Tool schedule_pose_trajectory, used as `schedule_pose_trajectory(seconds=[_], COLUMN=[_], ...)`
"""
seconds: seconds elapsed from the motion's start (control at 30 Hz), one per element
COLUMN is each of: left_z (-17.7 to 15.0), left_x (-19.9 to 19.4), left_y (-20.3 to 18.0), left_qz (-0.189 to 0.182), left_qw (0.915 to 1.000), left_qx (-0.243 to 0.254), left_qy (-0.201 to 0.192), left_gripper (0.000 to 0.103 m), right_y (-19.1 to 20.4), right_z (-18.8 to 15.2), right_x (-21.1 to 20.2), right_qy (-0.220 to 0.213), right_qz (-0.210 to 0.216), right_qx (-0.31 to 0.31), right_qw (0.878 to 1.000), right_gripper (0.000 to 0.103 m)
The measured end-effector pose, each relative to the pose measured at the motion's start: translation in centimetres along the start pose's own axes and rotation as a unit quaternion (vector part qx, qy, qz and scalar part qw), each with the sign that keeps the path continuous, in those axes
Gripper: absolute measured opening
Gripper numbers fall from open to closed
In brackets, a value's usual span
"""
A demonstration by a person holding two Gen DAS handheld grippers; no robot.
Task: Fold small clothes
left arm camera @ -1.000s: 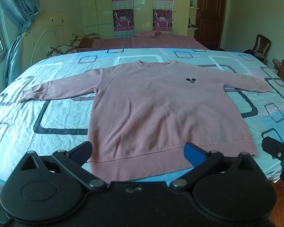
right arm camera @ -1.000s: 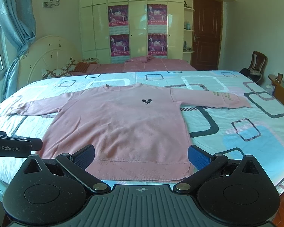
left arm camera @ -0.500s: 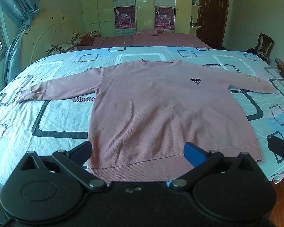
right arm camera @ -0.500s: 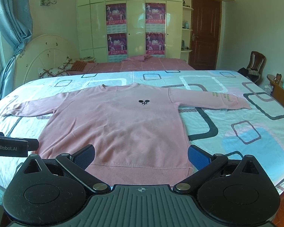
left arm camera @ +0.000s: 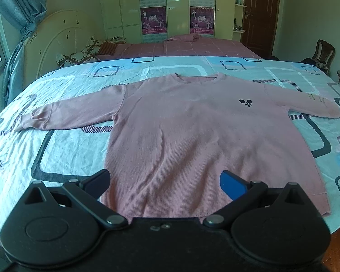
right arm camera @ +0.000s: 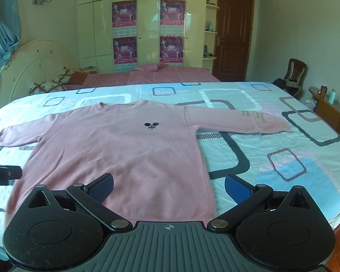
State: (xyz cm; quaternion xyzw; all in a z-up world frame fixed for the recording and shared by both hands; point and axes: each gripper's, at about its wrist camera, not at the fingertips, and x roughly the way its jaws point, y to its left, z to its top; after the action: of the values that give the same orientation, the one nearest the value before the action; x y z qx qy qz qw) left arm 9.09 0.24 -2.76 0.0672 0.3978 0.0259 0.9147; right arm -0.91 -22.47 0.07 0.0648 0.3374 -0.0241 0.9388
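Observation:
A pink long-sleeved sweatshirt (left arm camera: 192, 131) (right arm camera: 124, 154) lies flat, front up, on the patterned bedspread (left arm camera: 63, 149), sleeves spread to both sides and a small black emblem on the chest. My left gripper (left arm camera: 165, 181) hovers open above the hem near the left half of the body, nothing between its fingers. My right gripper (right arm camera: 168, 187) is open too, over the hem's right corner, holding nothing. The left sleeve cuff (left arm camera: 26, 123) and the right sleeve cuff (right arm camera: 276, 124) rest on the bed.
A second bed with a pink cover (right arm camera: 161, 73) stands behind, against a cream wardrobe (right arm camera: 147, 27) with posters. A chair (right arm camera: 294, 72) and a low wooden bench (right arm camera: 328, 108) are at the right. Blue curtains (left arm camera: 18, 22) hang at the left by the white headboard (left arm camera: 63, 36).
Both grippers have moved forward and lower over the sweatshirt's hem; the garment fills more of each view. The sweatshirt has not moved and both grippers stay open.

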Motion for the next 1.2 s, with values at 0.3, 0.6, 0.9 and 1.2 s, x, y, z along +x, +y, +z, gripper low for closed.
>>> schedule_pose_trajectory(seconds=[0.3,0.6,0.9,1.2], left_z=[3.1,5.9,9.0,11.9], left_x=[4.0,8.9,13.8,18.1], left_y=[-0.6,-1.8,-3.2,-5.4], left_qz=[-0.010,0.000,0.010,0.023], left_qw=[0.9994,0.9988,0.9982,0.9989], left_qx=[-0.021,-0.041,-0.054,-0.033], left_qy=[-0.025,-0.027,-0.021,-0.024], left_gripper=[0.102,0.102,0.102,0.102], right_y=[-4.6,-11.8,-20.0,-30.0], right_z=[2.9,6.1,7.9,8.2], right_x=[5.2,12.1,19.7,26.4], right_qy=[-0.002,0.007,0.025,0.045], right_qz=[-0.030,-0.050,-0.067,-0.106], right_qx=[0.022,0.053,0.110,0.214], right_qw=[0.999,0.997,0.991,0.970], right_gripper=[0.103,0.103,0.103,0.081])
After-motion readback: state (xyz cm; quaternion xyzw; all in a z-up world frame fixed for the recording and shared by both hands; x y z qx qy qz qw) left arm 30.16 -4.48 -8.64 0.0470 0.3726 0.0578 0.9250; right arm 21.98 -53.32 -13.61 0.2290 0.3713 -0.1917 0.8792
